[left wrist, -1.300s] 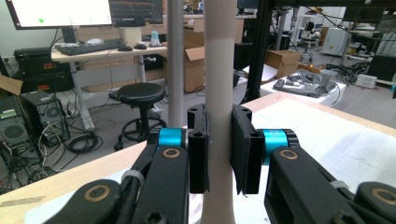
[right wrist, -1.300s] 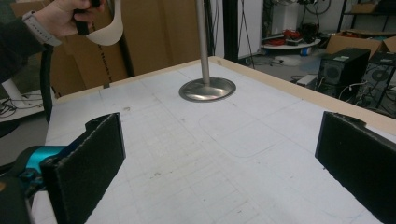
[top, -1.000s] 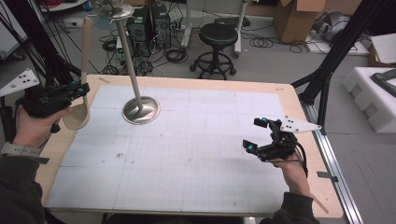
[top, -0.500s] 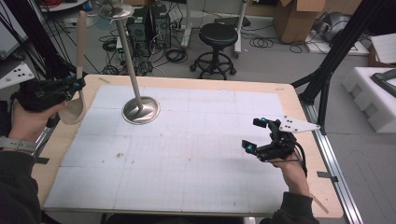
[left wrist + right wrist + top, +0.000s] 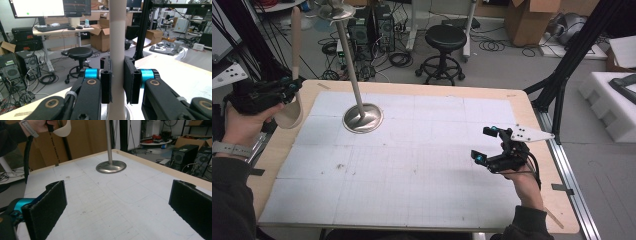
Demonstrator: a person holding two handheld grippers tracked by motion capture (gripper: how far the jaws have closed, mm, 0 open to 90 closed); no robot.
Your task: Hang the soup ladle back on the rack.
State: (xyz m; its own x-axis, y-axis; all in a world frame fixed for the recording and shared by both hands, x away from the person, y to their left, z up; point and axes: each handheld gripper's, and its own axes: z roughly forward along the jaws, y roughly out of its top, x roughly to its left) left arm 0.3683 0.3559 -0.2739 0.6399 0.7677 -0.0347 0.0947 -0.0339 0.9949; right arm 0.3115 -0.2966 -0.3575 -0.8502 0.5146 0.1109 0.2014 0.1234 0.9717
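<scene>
Cluttered lab floor surrounds the table (image 5: 422,165). At its left edge the left gripper (image 5: 117,80) clamps a wooden spoon (image 5: 293,75) upright, bowl down, handle skyward. Hanging it on the metal stand (image 5: 357,80) seems, perhaps, what remains. Right gripper (image 5: 486,144) waits, jaws wide, holding nothing.

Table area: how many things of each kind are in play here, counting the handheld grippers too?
Grippers: 2, left gripper and right gripper
Wooden ladle: 1, clamped by the left one
Metal stand: 1, on the table
Total: 4
</scene>
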